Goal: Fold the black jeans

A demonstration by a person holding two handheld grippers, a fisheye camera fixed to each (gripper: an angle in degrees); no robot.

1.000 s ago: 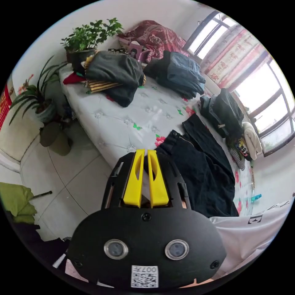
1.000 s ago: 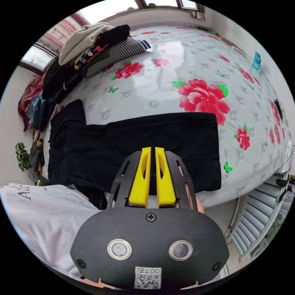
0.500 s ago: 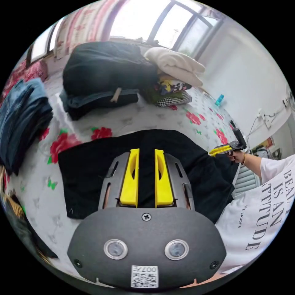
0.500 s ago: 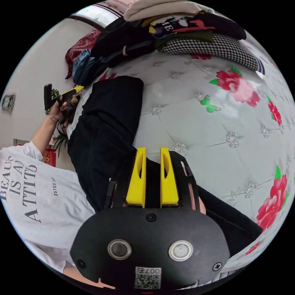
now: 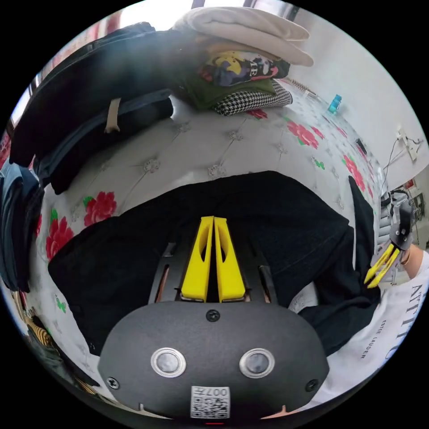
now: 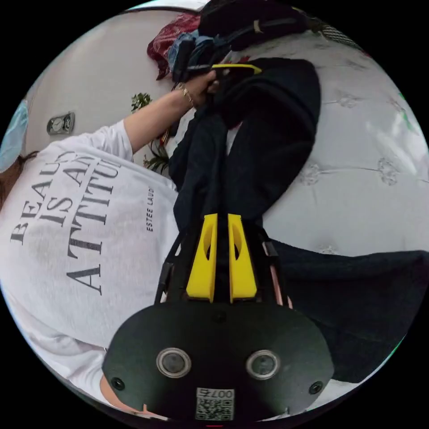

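On the flowery bed (image 5: 187, 147), the black jeans (image 5: 286, 223) lie spread out, with one edge pulled up.

The left gripper (image 5: 213, 222) has its yellow jaws pressed together, pinching the dark cloth. The right gripper (image 6: 222, 219) has its jaws almost together with jeans cloth squeezed between them. A pile of clothes (image 5: 237, 76) sits behind the jeans. The person's white shirt (image 6: 76, 232) is beside the lifted cloth.

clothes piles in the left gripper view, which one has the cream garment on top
The pile with the houndstooth piece at its bottom; the cream garment caps it. The dark pile beside it is all dark.
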